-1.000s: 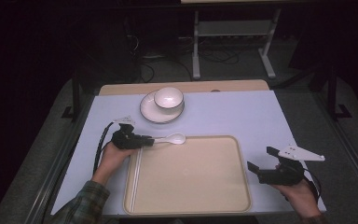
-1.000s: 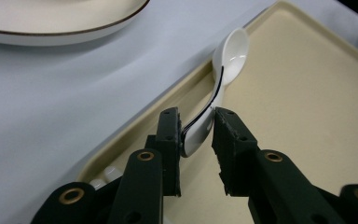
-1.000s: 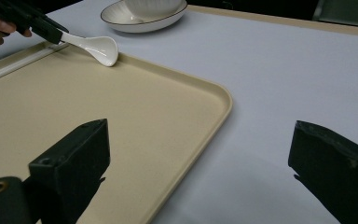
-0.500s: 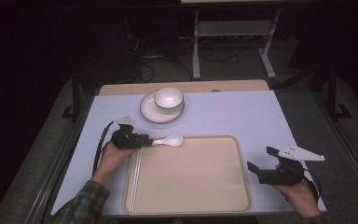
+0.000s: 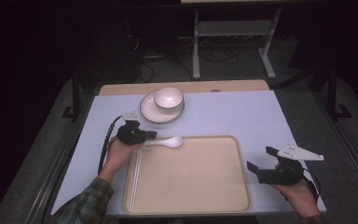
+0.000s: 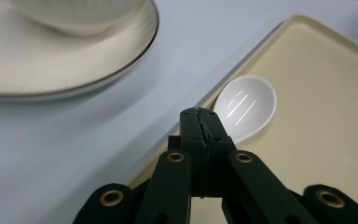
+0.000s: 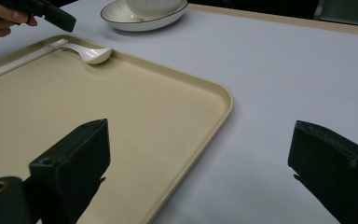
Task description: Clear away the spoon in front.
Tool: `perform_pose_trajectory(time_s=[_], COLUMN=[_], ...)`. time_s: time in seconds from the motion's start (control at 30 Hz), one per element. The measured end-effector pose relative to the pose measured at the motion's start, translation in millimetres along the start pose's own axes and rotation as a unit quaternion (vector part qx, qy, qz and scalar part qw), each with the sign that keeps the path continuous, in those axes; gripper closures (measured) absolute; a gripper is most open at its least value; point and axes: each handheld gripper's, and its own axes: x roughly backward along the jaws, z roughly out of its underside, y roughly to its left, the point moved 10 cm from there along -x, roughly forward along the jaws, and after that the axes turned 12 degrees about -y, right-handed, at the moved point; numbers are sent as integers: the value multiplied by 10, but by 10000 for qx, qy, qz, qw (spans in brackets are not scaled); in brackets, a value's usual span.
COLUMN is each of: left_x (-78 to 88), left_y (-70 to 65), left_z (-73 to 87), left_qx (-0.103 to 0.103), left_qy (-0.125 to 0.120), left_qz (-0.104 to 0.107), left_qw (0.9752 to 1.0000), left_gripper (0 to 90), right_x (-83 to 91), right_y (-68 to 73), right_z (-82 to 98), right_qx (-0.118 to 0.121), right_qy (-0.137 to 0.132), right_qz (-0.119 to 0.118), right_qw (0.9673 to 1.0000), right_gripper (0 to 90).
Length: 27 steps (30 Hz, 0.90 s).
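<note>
Tray point(image 5: 186, 186), beige, rectangular, laid on the pale table point(image 5: 242, 116) at the near edge between both hands.

Right gripper point(image 5: 266, 164), seen at the near right corner just off the tray's right rim, jaws spread wide with nothing between them; bare tabletop and the tray corner are seen through the gap in the right gripper view.

Spoon point(image 5: 167, 142), white ceramic, set on the tray's far rim near its left corner. Long axis is laid along that rim: bowl pointed right, hollow side up, handle pointed left into the left gripper point(image 5: 154, 135).

Left gripper jaws have just been closing and are seen pressed together on the spoon's handle; in the left gripper view the bowl point(image 6: 246, 106) projects straight beyond the jaw tips.

Plate point(image 5: 150, 113), white with dark rim, placed farther back on the table, a white bowl point(image 5: 168, 99) stood in it.
</note>
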Motion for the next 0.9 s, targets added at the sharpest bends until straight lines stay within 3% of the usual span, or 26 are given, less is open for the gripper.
perform_pose_trajectory(time_s=[0.37, 0.57, 0.9], left_x=[-456, -632, -791], left_y=[-248, -263, -285], left_z=[-171, -222, -151], left_qx=[-308, -313, -333], left_qy=[261, 267, 501], left_qz=[91, 92, 164], left_qw=[9991, 9991, 9981], left_gripper=[897, 897, 897], right_x=[5, 8, 10], right_y=[-8, -10, -16], right_z=[-5, -10, -13], right_qx=[-16, -17, -10], right_qy=[-16, -30, -38], right_qz=[-2, -8, -6], right_qw=[10000, 10000, 10000], right_gripper=[49, 49, 49])
